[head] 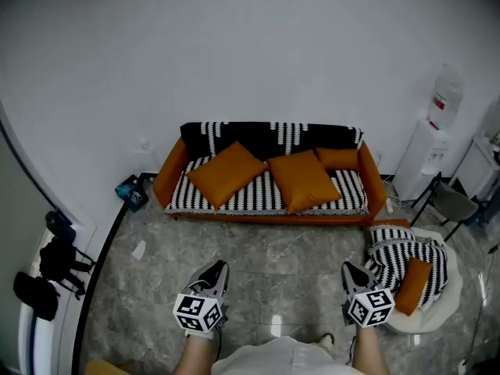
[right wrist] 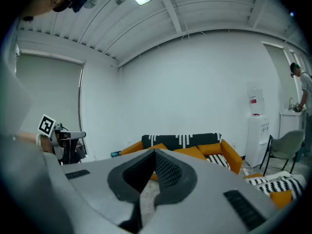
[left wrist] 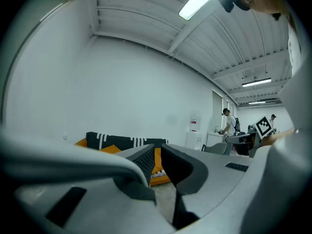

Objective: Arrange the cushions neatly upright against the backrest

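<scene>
Two large orange cushions, the left cushion and the middle cushion, lie askew on the striped seat of the sofa. A small cushion leans on its backrest at the right. Well apart from it, over the floor, the left tongs are slightly parted and empty. The right tongs are closed on nothing.

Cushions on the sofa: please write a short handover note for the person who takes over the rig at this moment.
Left tool: jaws slightly apart, empty.
Right tool: shut, empty.
Both hang low over the floor, far short of the sofa.
Things: the left cushion and the middle cushion, both large and orange, lie slanted on the seat. The small cushion sits at the backrest by the sofa's right arm. A fourth cushion lies on the round chair.
Done: nothing visible.
Left: go to the sofa and stand each cushion upright against the backrest.
</scene>
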Available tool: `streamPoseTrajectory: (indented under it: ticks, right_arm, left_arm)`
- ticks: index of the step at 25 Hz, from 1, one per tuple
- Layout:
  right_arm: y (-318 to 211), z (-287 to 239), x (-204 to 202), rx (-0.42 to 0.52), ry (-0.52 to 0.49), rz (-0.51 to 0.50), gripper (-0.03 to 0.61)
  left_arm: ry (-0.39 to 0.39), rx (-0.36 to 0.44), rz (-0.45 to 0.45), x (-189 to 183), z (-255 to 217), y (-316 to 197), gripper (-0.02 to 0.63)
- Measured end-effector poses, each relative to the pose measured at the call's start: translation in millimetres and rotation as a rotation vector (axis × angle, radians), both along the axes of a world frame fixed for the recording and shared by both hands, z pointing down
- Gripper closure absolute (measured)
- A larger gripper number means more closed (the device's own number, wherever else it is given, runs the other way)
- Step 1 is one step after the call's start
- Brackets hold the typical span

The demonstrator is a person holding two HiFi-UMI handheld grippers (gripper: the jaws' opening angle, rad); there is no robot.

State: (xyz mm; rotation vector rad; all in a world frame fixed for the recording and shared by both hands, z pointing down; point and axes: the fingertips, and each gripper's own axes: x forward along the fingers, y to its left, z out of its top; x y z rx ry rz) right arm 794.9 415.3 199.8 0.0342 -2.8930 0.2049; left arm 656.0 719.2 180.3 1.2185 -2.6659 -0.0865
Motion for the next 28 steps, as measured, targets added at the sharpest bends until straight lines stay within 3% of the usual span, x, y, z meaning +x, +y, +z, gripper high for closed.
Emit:
streamPoseTrajectory:
  ticks: [19,28]
  right_arm:
    - [15,-5,-3,-0.028,-0.039,-0.044,0.561]
    - [22,11,-12,-0.046,0.005,-0.038,0.561]
  left_arm:
    - [0.008,0.010,-0.018,5,3,12,0.555]
    - [0.043,0.021,-0.006,4,19,12,0.557]
